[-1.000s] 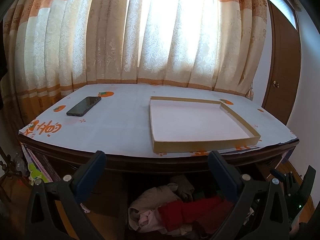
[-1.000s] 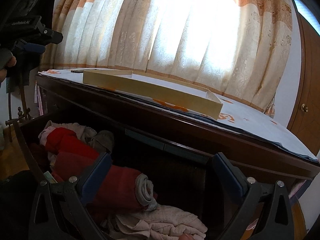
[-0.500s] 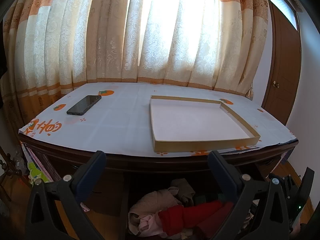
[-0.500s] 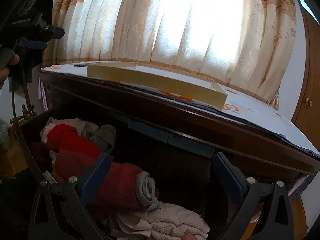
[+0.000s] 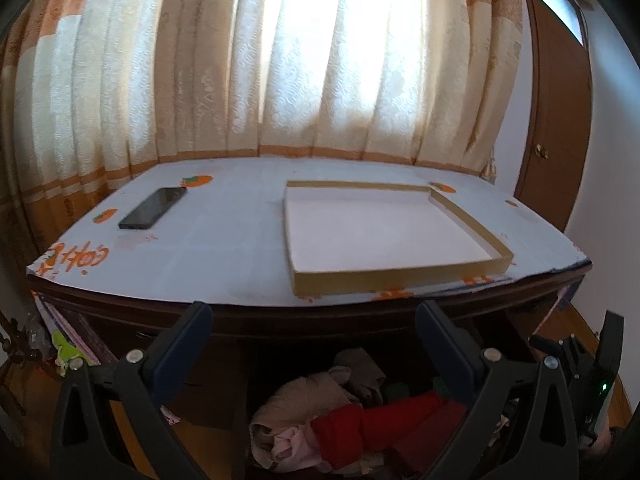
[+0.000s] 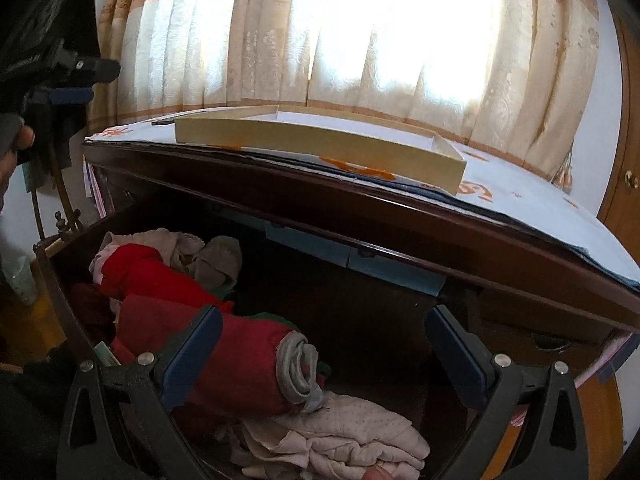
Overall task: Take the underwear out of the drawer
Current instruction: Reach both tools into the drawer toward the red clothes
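Observation:
The dark wooden drawer [image 6: 60, 280] stands pulled open under the table and holds rolled clothes: red rolls [image 6: 240, 360], a beige piece [image 6: 216, 258] and pale pink underwear [image 6: 344, 440] at the front. My right gripper [image 6: 324, 320] is open and empty, just above the red roll and the pink underwear. My left gripper [image 5: 312, 320] is open and empty, held higher in front of the table edge; the drawer's clothes [image 5: 340, 432] show below it. The left gripper also shows at the upper left of the right wrist view [image 6: 68, 80].
A shallow cardboard tray [image 5: 400, 280] lies on the white tablecloth with orange prints [image 5: 224, 248]. A black phone [image 5: 152, 208] lies on the left. Curtains hang behind and a brown door [image 5: 556, 120] is on the right. The table's front edge [image 6: 400, 216] overhangs the drawer.
The right gripper has lowered and pushed slightly further over the drawer's clothes. The left gripper has lifted slightly, so less of the drawer shows. Both stay open.

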The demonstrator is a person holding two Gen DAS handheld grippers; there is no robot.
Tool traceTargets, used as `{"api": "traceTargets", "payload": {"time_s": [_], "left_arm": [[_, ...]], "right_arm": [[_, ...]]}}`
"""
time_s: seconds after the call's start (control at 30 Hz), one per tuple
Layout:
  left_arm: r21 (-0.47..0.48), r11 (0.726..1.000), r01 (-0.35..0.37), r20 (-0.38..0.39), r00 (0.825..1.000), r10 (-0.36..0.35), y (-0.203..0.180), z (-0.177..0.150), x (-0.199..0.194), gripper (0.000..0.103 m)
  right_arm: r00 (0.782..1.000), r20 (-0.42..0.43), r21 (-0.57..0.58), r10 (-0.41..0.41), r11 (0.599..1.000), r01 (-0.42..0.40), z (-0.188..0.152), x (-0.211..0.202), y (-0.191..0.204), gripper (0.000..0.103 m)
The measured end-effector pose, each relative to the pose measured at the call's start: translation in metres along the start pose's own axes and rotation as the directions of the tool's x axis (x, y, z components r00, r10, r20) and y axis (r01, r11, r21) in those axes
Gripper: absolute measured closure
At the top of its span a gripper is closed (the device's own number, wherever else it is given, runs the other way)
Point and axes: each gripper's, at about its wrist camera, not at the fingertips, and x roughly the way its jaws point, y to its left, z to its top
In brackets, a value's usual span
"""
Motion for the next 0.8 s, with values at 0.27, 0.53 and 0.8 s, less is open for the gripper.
{"api": "traceTargets", "payload": {"time_s": [0.27,0.53,0.8], "left_arm": [[0.065,0.996,0.054,-0.098,0.994,-0.047,-0.014,-0.018,0.023,0.0],[0.131,0.989,0.076,-0.185,0.981,-0.051,-0.015,-0.034,0.039,0.0],[0.169,0.978,0.121,-0.265,0.962,-0.073,-0.013,-0.043,0.051,0.0]], "right_arm": [[0.998,-0.051,-0.041,0.039,0.998,-0.041,0.004,0.005,0.005,0.001],[0.992,-0.103,-0.201,0.072,0.975,-0.091,0.014,0.008,0.016,0.001],[0.945,-0.234,-0.267,0.227,0.92,-0.287,0.027,0.021,0.007,0.001]]}}
